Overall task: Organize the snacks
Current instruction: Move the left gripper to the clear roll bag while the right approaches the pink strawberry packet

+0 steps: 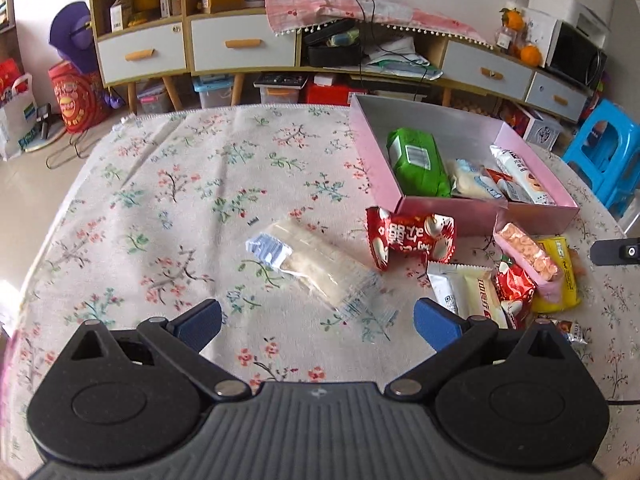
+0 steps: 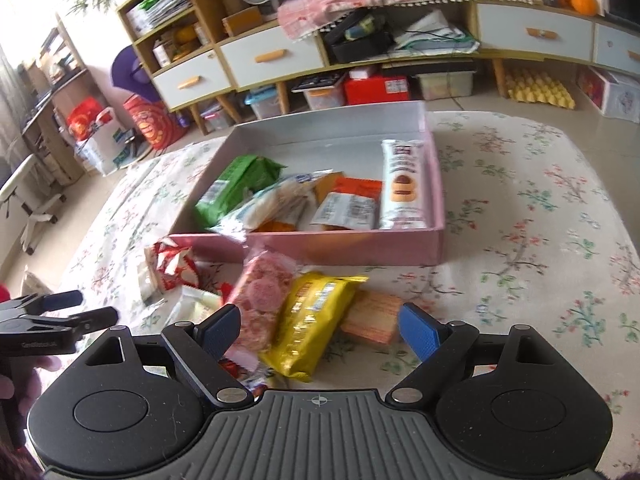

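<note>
A pink box (image 1: 452, 216) (image 2: 352, 246) sits on the floral tablecloth and holds a green pack (image 1: 418, 164) (image 2: 236, 188), a white cookie pack (image 2: 402, 184) and other snacks. My left gripper (image 1: 318, 322) is open and empty, just short of a clear rice-cracker pack (image 1: 316, 266). A red snack bag (image 1: 410, 238) lies against the box front. My right gripper (image 2: 318, 328) is open and empty over a yellow pack (image 2: 316, 320), a pink cookie pack (image 2: 262, 300) and an orange wafer pack (image 2: 372, 316).
More loose snacks lie right of the left gripper: a white bar (image 1: 478, 296) and a small red bag (image 1: 514, 294). The left gripper also shows in the right wrist view (image 2: 60, 312). Cabinets, storage bins and a blue stool (image 1: 608, 156) stand beyond the table edge.
</note>
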